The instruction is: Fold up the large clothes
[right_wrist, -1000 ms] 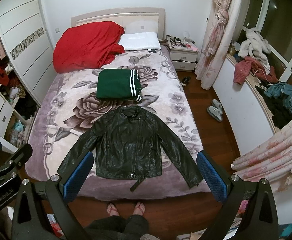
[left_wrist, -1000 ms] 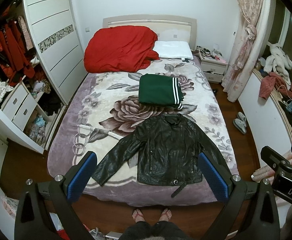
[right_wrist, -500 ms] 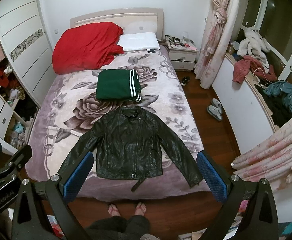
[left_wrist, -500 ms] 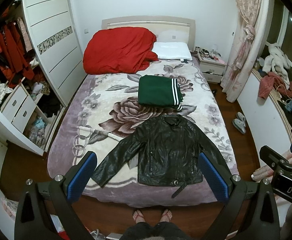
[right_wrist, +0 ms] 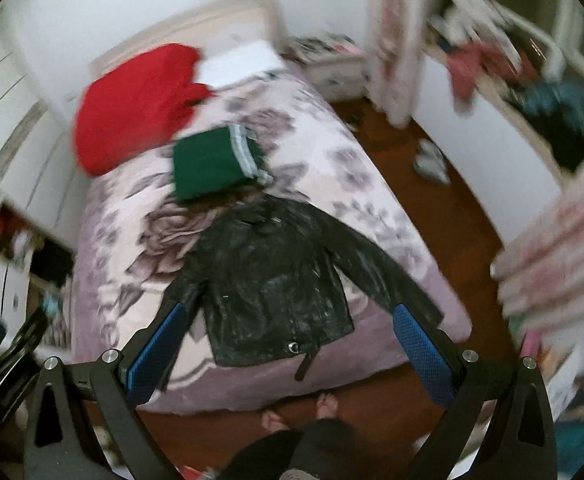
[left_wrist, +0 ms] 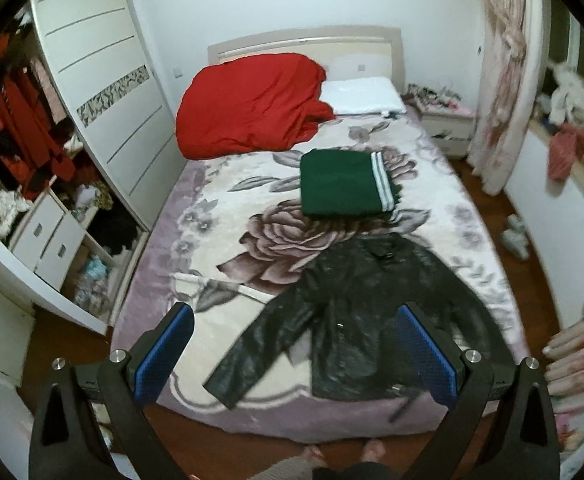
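The black jacket [left_wrist: 372,320] lies spread flat at the near end of the bed [left_wrist: 212,216], unfolded. Both the left gripper [left_wrist: 292,344] and right gripper [right_wrist: 288,344] hang wide open, empty, above it. Next, probably, each must drop to a sleeve.

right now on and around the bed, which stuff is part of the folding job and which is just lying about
Part of the job:
- black leather jacket, spread flat, unfolded
- green folded garment, white stripes
- left claw and right claw, both open, holding nothing

Just lying about:
- red duvet
- white pillow
- slippers on the floor
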`<action>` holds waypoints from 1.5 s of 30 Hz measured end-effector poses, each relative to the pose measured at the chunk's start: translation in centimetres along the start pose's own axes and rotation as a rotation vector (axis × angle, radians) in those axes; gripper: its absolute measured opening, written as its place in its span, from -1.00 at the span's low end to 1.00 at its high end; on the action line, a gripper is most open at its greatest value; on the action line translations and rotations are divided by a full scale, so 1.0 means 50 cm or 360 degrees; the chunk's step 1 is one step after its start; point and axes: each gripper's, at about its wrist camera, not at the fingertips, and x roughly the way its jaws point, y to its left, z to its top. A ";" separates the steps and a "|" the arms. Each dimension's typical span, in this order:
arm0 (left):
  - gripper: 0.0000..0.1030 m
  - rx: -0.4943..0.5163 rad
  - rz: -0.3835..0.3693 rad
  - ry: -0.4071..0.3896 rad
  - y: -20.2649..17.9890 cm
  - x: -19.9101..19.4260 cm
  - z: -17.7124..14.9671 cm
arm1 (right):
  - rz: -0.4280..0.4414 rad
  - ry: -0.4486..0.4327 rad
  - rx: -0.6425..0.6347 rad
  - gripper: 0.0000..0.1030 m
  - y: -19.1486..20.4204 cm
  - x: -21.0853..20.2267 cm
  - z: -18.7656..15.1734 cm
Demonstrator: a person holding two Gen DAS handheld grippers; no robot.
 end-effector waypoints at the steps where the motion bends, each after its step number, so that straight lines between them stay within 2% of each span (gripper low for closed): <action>1: 1.00 0.0010 0.0016 0.0001 -0.014 0.038 -0.007 | -0.0037 0.0047 0.0076 1.00 -0.030 0.049 0.005; 3: 1.00 0.0045 0.0069 0.0046 -0.051 0.128 -0.009 | -0.0100 0.0140 0.0206 1.00 -0.096 0.148 0.005; 4: 1.00 0.0055 0.0084 0.0074 -0.055 0.151 -0.042 | -0.0129 0.0199 0.0280 1.00 -0.136 0.207 0.006; 7: 1.00 0.0074 0.0127 0.0205 -0.108 0.276 -0.071 | -0.0219 0.0303 0.0492 1.00 -0.255 0.363 -0.007; 10: 1.00 0.0071 0.0169 0.0293 -0.167 0.395 -0.111 | -0.0220 0.0391 0.0688 1.00 -0.366 0.529 -0.042; 13: 1.00 0.0082 0.0227 0.0413 -0.228 0.512 -0.167 | -0.0206 0.0514 0.0867 1.00 -0.482 0.698 -0.105; 16: 1.00 0.0083 0.0245 0.0578 -0.283 0.629 -0.234 | -0.0121 0.0631 0.1191 1.00 -0.594 0.836 -0.190; 20: 1.00 0.0186 0.0246 0.0737 -0.360 0.739 -0.315 | 0.0065 0.0625 0.1604 1.00 -0.694 0.955 -0.305; 22: 1.00 0.0244 0.0243 0.0774 -0.398 0.773 -0.336 | 0.0164 0.0543 0.1803 0.99 -0.739 1.004 -0.358; 24: 1.00 0.0305 0.0234 0.0789 -0.434 0.797 -0.345 | 0.0206 0.0433 0.1952 0.88 -0.767 1.027 -0.390; 26: 1.00 0.0359 0.0217 0.0769 -0.470 0.814 -0.341 | 0.0218 0.0288 0.2079 0.44 -0.792 1.032 -0.410; 27: 1.00 0.0387 0.0208 0.0749 -0.492 0.820 -0.333 | 0.0198 0.0236 0.2116 0.31 -0.802 1.031 -0.415; 28: 1.00 0.0404 0.0195 0.0728 -0.507 0.822 -0.326 | 0.0192 0.0174 0.2131 0.05 -0.810 1.027 -0.415; 29: 1.00 0.0421 0.0180 0.0705 -0.524 0.825 -0.317 | 0.0179 0.0133 0.2124 -0.33 -0.811 1.019 -0.411; 31: 1.00 0.0452 0.0163 0.0663 -0.554 0.835 -0.296 | 0.0157 0.0042 0.2052 -0.68 -0.826 0.999 -0.393; 34: 1.00 0.0483 0.0140 0.0632 -0.595 0.850 -0.269 | 0.0117 -0.0138 0.1915 -0.80 -0.857 0.955 -0.356; 36: 1.00 0.0469 0.0113 0.0625 -0.620 0.861 -0.253 | 0.0110 -0.0127 0.1841 -0.80 -0.871 0.965 -0.329; 38: 1.00 0.0462 0.0087 0.0614 -0.649 0.876 -0.234 | 0.0143 -0.0003 0.1785 -0.75 -0.886 1.008 -0.313; 39: 1.00 0.0462 0.0077 0.0610 -0.659 0.877 -0.232 | 0.0176 0.0059 0.1823 -0.68 -0.896 1.028 -0.321; 41: 1.00 0.0463 0.0054 0.0593 -0.682 0.887 -0.219 | 0.0320 0.0103 0.1950 -0.12 -0.897 1.055 -0.350; 43: 1.00 0.0471 0.0044 0.0574 -0.698 0.904 -0.207 | 0.0477 0.0045 0.2090 0.04 -0.884 1.070 -0.388; 45: 1.00 0.0473 0.0051 0.0563 -0.715 0.927 -0.199 | 0.0535 0.0020 0.2135 0.13 -0.873 1.085 -0.409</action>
